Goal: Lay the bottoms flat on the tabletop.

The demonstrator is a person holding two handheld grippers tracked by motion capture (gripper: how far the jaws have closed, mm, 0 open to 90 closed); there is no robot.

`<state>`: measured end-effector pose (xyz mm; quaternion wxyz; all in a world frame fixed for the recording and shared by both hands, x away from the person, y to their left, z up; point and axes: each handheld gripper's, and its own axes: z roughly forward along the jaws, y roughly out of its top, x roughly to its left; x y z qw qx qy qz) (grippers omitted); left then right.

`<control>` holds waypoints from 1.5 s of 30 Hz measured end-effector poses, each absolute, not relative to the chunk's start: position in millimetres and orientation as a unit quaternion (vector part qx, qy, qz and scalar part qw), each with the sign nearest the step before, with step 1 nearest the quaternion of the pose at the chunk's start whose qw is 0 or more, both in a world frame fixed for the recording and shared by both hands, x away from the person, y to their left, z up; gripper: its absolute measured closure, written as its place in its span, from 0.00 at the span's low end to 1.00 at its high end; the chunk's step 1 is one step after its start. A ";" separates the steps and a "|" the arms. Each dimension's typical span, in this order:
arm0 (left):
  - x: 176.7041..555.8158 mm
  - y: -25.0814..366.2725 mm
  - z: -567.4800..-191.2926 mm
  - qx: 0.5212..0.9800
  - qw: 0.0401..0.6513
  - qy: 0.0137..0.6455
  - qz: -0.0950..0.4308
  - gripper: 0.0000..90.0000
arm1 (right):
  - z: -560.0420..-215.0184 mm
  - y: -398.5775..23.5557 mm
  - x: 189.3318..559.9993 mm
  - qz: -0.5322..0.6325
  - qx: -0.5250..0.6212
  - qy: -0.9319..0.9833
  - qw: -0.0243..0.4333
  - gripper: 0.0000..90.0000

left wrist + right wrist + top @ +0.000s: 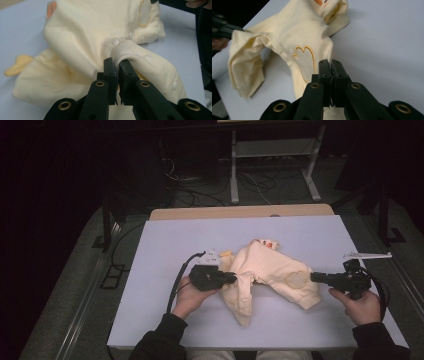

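Fabric first: a pale yellow baby garment [265, 275] lies bunched near the middle of the surface [165, 245], a little toward the near edge, with an orange-trimmed end pointing at the far edge and a floppy leg trailing toward the person. It is stretched between two grips. The left gripper [231, 278] is clenched on a fold along the snap-button strip [130, 53], jaws pinched tight with cloth squeezed between them. The right gripper [316, 277] is clamped on the opposite hem, just beside the embroidered outline patch [305, 60], and here too fabric runs into the closed jaws. Holding two opposite edges like this looks meant to pull the crumpled piece taut and flat, so it can be spread or folded. In the right gripper view the middle hangs clear of the surface, casting a shadow beneath. Both hands [192, 297] rest low by the near edge, wrists level. Off toward the right edge a small white hanger-like piece [367, 255] lies alone, well apart from the garment. A white tag [212, 255] sits just behind the left gripper.
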<state>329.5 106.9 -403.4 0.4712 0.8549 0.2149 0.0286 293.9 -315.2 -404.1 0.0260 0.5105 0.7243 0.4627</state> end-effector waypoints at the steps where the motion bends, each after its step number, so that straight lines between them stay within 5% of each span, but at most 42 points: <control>1: 328.1 108.5 -405.2 0.854 0.471 0.220 0.022 0.93 | -404.1 -314.8 291.7 0.462 0.510 0.725 0.028 0.96; 26: 321.6 98.5 -430.6 0.870 0.441 0.220 -0.024 0.94 | -428.8 -285.2 283.1 0.399 0.483 0.778 -0.044 0.94; 31: 319.4 96.1 -431.8 0.872 0.437 0.220 -0.022 0.94 | -423.4 -288.9 284.8 0.425 0.461 0.779 -0.030 0.64; 34: 319.2 97.7 -433.0 0.871 0.438 0.223 -0.022 0.94 | -421.0 -287.1 289.3 0.429 0.457 0.779 -0.017 0.55; 45: 318.0 96.8 -433.7 0.871 0.436 0.224 -0.016 0.94 | -389.5 -263.9 309.1 0.452 0.425 0.783 0.035 0.43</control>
